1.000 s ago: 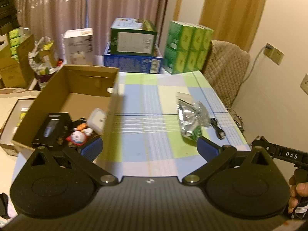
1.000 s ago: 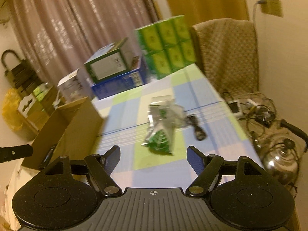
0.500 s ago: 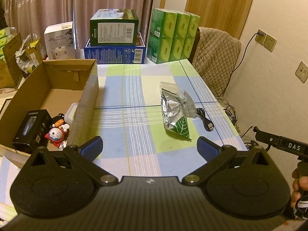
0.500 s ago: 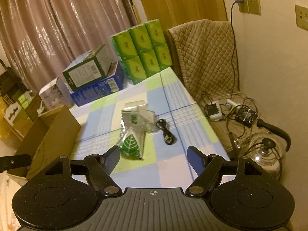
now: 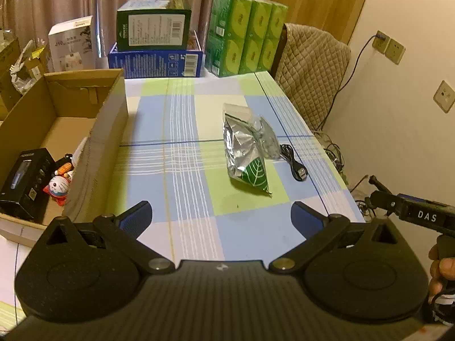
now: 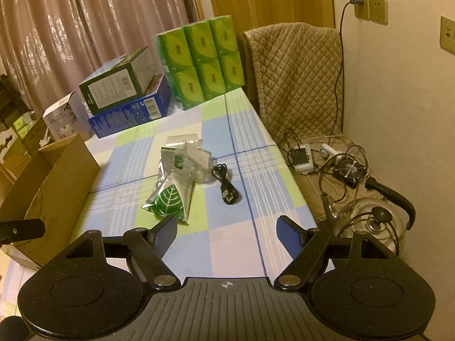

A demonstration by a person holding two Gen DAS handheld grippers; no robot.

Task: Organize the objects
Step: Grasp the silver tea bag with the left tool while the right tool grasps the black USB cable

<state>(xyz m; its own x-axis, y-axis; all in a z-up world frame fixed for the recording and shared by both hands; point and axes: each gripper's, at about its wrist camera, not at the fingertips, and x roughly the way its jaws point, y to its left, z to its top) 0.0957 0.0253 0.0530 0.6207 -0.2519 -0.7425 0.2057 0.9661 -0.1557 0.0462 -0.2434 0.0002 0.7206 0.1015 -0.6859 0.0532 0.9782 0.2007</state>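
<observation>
A silver foil pouch with a green leaf print [image 5: 246, 153] [image 6: 170, 187] lies mid-table on the checked cloth, a clear plastic bag [image 6: 196, 156] beside it. A coiled black USB cable [image 5: 293, 162] [image 6: 226, 183] rests just right of them. At the left an open cardboard box [image 5: 96, 145] [image 6: 54, 187] holds a black box [image 5: 25, 182] and a small cat figurine [image 5: 59, 186]. My left gripper [image 5: 220, 217] hovers open over the near table edge, nothing between its fingers. My right gripper [image 6: 227, 233] is also open and empty, short of the pouch.
Stacked green tissue packs [image 5: 246, 32], a blue box [image 5: 156, 61] with a green box [image 5: 155, 27] on it and a white box [image 5: 71, 42] line the table's far end. A quilt-covered chair [image 6: 295, 76], tangled cables and a glass kettle [image 6: 369, 221] sit right of the table.
Both grippers have pulled back and risen from the table; the left view has swung right, away from the cardboard box. Both stay open. The pouch and cable have not moved.
</observation>
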